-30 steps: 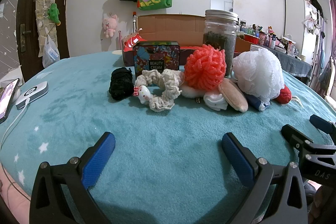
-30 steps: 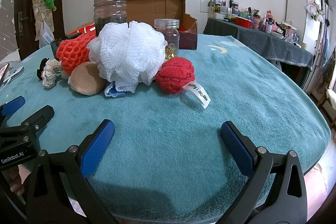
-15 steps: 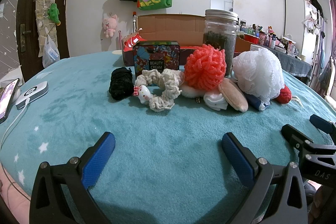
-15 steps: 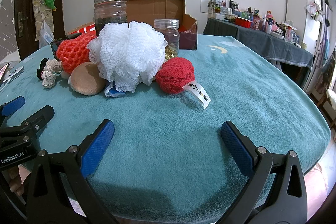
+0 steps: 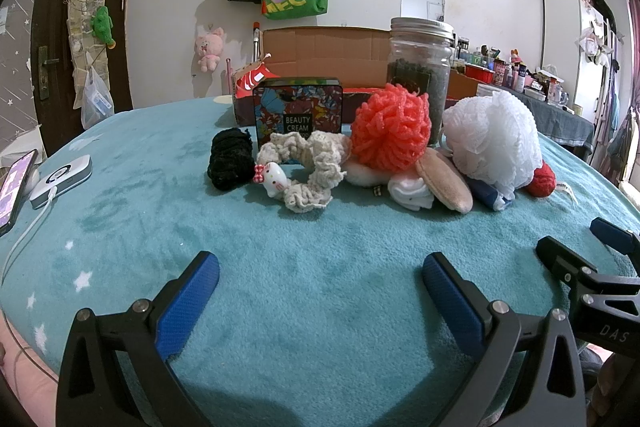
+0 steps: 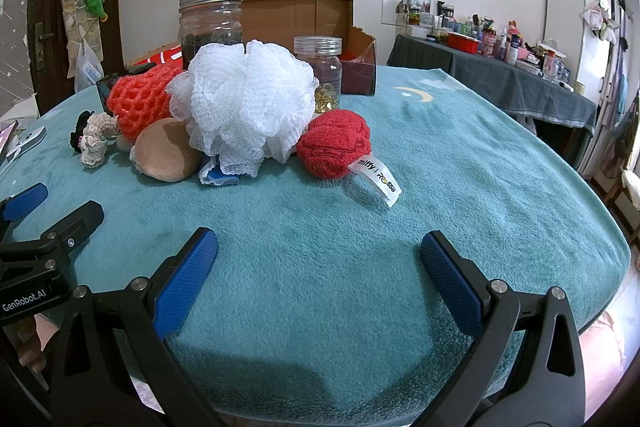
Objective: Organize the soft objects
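A row of soft things lies mid-table on the teal cloth: a black scrunchie (image 5: 229, 163), a cream scrunchie with a kitty charm (image 5: 306, 173), an orange mesh puff (image 5: 394, 133), a white mesh puff (image 5: 492, 143) (image 6: 244, 107), a tan pad (image 5: 444, 181) (image 6: 166, 155), a white sock (image 5: 412, 191), and a red plush with a label (image 6: 335, 149). My left gripper (image 5: 318, 277) is open and empty, well short of the row. My right gripper (image 6: 318, 253) is open and empty, in front of the red plush.
Behind the row stand a "Beauty Cream" tin (image 5: 298, 109), a tall glass jar (image 5: 420, 67), a small jar (image 6: 319, 73) and an open cardboard box (image 5: 320, 47). A phone (image 5: 14, 183) and a charger (image 5: 60, 181) lie at the left edge.
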Demonstrator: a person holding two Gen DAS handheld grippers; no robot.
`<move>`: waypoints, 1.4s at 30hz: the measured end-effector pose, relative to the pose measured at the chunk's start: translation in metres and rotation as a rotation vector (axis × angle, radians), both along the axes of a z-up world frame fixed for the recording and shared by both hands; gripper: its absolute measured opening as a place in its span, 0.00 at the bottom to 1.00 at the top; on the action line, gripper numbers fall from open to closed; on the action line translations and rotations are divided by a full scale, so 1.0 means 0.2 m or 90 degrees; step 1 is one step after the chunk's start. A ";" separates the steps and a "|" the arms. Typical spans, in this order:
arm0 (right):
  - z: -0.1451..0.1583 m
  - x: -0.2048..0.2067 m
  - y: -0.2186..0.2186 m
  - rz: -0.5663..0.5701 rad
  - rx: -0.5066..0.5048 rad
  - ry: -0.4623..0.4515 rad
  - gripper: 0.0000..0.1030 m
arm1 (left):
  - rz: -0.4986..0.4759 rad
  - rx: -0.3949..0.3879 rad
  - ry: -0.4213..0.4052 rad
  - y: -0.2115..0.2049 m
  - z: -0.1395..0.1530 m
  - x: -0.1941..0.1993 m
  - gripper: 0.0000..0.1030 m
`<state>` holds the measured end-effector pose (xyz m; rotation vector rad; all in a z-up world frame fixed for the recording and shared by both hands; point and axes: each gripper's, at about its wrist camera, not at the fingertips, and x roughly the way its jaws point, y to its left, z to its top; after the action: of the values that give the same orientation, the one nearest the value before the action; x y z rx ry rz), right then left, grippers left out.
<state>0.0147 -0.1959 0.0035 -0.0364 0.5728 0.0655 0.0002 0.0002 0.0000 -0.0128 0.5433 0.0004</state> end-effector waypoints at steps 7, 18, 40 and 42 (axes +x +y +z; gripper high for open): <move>0.00 0.00 0.00 0.000 0.000 0.000 1.00 | 0.000 0.000 0.000 0.00 0.00 0.00 1.00; 0.00 0.00 0.00 0.001 0.001 -0.001 1.00 | 0.000 0.000 0.000 0.00 0.00 0.00 1.00; 0.04 0.04 -0.05 0.019 0.016 0.018 1.00 | -0.013 -0.025 0.019 0.09 0.07 0.10 1.00; 0.06 0.06 -0.07 0.017 0.020 0.016 1.00 | -0.012 -0.025 0.020 0.12 0.10 0.12 1.00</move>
<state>0.0267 -0.2094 0.0149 -0.0131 0.5971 0.1013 0.0233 0.0245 0.0191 -0.0455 0.5751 -0.0282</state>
